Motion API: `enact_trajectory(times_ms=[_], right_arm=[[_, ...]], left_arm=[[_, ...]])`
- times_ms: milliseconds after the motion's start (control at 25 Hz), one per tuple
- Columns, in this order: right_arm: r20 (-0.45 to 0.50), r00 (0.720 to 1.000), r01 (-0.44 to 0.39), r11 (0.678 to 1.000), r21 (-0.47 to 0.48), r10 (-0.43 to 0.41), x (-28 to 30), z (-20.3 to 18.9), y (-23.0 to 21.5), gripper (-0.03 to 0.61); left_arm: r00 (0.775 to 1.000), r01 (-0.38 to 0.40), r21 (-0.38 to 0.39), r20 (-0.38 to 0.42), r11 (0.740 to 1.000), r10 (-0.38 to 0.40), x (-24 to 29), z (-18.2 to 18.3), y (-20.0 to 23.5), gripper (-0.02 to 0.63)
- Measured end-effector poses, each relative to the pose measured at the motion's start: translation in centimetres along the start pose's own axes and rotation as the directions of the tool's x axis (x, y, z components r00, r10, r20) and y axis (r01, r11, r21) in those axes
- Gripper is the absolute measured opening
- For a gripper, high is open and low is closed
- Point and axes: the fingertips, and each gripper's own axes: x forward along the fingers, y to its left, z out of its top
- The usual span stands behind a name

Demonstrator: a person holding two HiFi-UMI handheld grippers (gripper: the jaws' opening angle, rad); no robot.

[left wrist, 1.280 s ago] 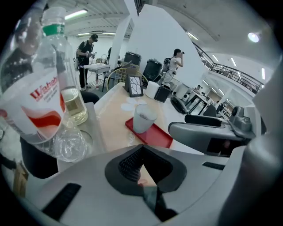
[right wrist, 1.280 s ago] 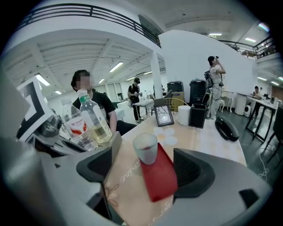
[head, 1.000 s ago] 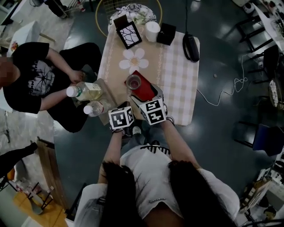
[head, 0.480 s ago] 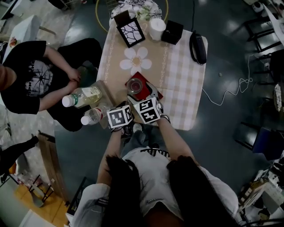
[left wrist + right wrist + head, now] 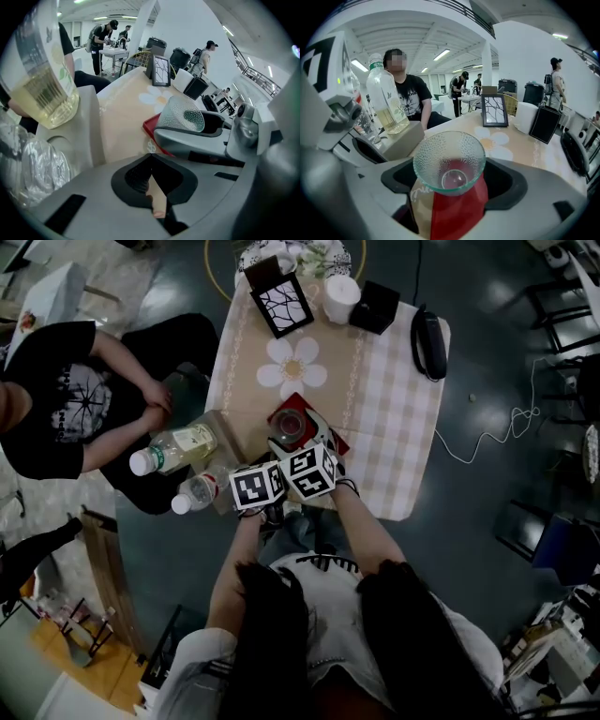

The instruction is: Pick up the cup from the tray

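A clear dimpled glass cup [image 5: 449, 159] stands over the red tray [image 5: 457, 213] near the table's front edge. My right gripper [image 5: 452, 182] is shut on the cup, one dark pad against each side. In the head view the cup [image 5: 292, 423] sits on the tray [image 5: 298, 401] just ahead of the two marker cubes. From the left gripper view the cup [image 5: 180, 119] shows tilted in the right jaws. My left gripper [image 5: 151, 163] hangs shut beside the right one with nothing in it, off the tray's left.
Two bottles [image 5: 178, 444] [image 5: 195, 491] rest on a tan block at the table's left edge. A seated person in a black shirt [image 5: 66, 399] is close to it. At the far end are a picture frame [image 5: 281, 304], a white cup [image 5: 339, 298] and a black box [image 5: 375, 307].
My right gripper has moved forward, so its jaws now sit around the cup. The left gripper has stayed shut beside it. The cup has stayed over the tray.
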Motion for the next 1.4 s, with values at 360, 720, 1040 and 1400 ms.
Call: enact_trajectory(times_ms=[360,720,1040,1400], right_arm=[[-0.02,1.0,-0.004,0.994,-0.105,0.002,0.7,0.4,-0.1,0.403],[0.037,0.999,0.022,0.997,-0.074,-0.02,-1.3,1.7,-1.1,0.402],[0.048,0.996,0.07,0.998,-0.008,-0.069,-3.6,1.2,-3.4,0.402],[0.015,0.987,0.161,0.987,0.023,-0.161,-6.8,-1.4,-6.6,0.402]], left_arm=[[0.999,0.031,-0.031,-0.004,0.999,-0.031,0.2,-0.2,-0.2,0.005],[1.0,0.016,-0.033,-0.007,0.999,-0.017,0.4,-0.2,-0.3,0.005],[0.999,-0.015,-0.006,0.042,1.0,0.015,0.0,1.6,-0.2,0.005],[0.998,0.027,0.085,0.05,0.996,-0.032,0.3,2.5,-4.0,0.005]])
